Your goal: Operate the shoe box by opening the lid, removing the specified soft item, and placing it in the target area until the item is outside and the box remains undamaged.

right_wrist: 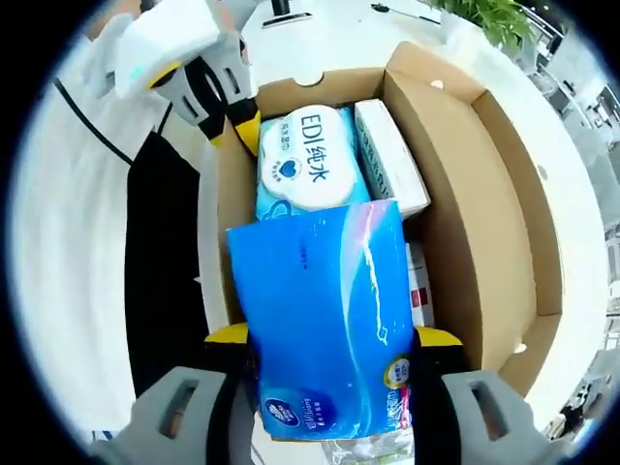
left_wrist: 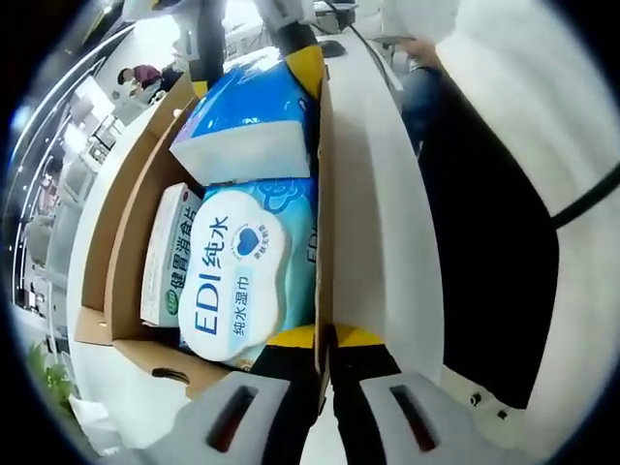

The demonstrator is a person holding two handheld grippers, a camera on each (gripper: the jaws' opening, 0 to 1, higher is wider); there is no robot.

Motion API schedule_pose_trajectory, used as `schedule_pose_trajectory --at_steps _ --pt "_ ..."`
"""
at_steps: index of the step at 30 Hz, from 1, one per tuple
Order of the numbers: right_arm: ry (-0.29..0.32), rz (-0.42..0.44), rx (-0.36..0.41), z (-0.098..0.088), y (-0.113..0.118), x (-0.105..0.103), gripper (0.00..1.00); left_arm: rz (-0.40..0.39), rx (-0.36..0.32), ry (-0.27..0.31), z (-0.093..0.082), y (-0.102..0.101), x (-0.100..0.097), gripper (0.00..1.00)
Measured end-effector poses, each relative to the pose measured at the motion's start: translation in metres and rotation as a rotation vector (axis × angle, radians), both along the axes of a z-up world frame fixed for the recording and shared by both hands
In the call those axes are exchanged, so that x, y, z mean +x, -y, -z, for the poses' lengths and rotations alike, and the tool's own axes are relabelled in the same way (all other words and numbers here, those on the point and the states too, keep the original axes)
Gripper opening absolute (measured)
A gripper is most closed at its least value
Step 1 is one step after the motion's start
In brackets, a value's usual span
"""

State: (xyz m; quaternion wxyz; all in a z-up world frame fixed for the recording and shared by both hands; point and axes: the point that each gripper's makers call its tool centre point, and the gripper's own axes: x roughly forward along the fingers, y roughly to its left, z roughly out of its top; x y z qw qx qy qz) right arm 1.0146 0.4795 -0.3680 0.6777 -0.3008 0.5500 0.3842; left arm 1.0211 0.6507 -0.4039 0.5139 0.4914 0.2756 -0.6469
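Note:
The cardboard shoe box (right_wrist: 465, 213) stands open on a white table. My right gripper (right_wrist: 331, 337) is shut on a soft blue tissue pack (right_wrist: 329, 320), which lies over the near end of the box's contents. In the left gripper view that pack (left_wrist: 247, 116) sits at the box's far end with the right gripper (left_wrist: 254, 77) on it. My left gripper (left_wrist: 325, 339) is shut on the box's side wall (left_wrist: 325, 194), one jaw inside and one outside; the right gripper view shows this left gripper (right_wrist: 242, 126) at the far corner.
Inside the box lie a wet-wipes pack (left_wrist: 237, 276) with a white lid and a white-and-green carton (left_wrist: 170, 252). A red-and-white item (right_wrist: 418, 291) peeks out beside the blue pack. A person's dark clothing (right_wrist: 165, 262) is close to the box's side. A green plant (right_wrist: 484, 19) stands beyond.

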Motion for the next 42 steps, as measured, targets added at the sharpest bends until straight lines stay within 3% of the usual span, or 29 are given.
schedule_pose_trajectory --at_steps 6,9,10,18,22,24,27,34,42 --pt "0.007 -0.005 -0.003 -0.008 0.002 -0.001 0.62 0.003 -0.004 0.004 0.0 0.0 0.0 0.03" --pt "0.042 -0.03 -0.048 -0.008 0.008 0.002 0.62 0.005 -0.006 0.006 0.0 0.0 0.0 0.03" --pt "0.071 -0.026 -0.044 -0.008 0.006 0.006 0.62 0.006 -0.006 0.006 0.0 0.0 0.0 0.03" --pt "0.08 -0.042 -0.053 -0.012 -0.009 0.002 0.62 0.011 -0.008 0.007 0.0 0.001 0.0 0.03" --pt "0.079 -0.032 -0.072 0.0 -0.003 0.003 0.61 0.007 -0.005 0.005 0.0 0.0 0.0 0.03" --pt "0.094 -0.05 -0.099 -0.009 0.0 0.004 0.61 0.015 -0.008 0.007 0.0 0.0 0.0 0.03" --pt "0.123 -0.037 -0.082 -0.021 -0.002 0.01 0.61 0.013 0.001 -0.002 0.0 0.0 0.0 0.03" --pt "0.158 -0.002 -0.093 -0.024 0.006 0.011 0.61 0.016 -0.008 0.009 -0.001 0.001 -0.001 0.03" --pt "0.305 -0.03 -0.123 -0.033 0.001 0.023 0.61 0.014 -0.007 0.004 -0.002 0.001 -0.001 0.03"
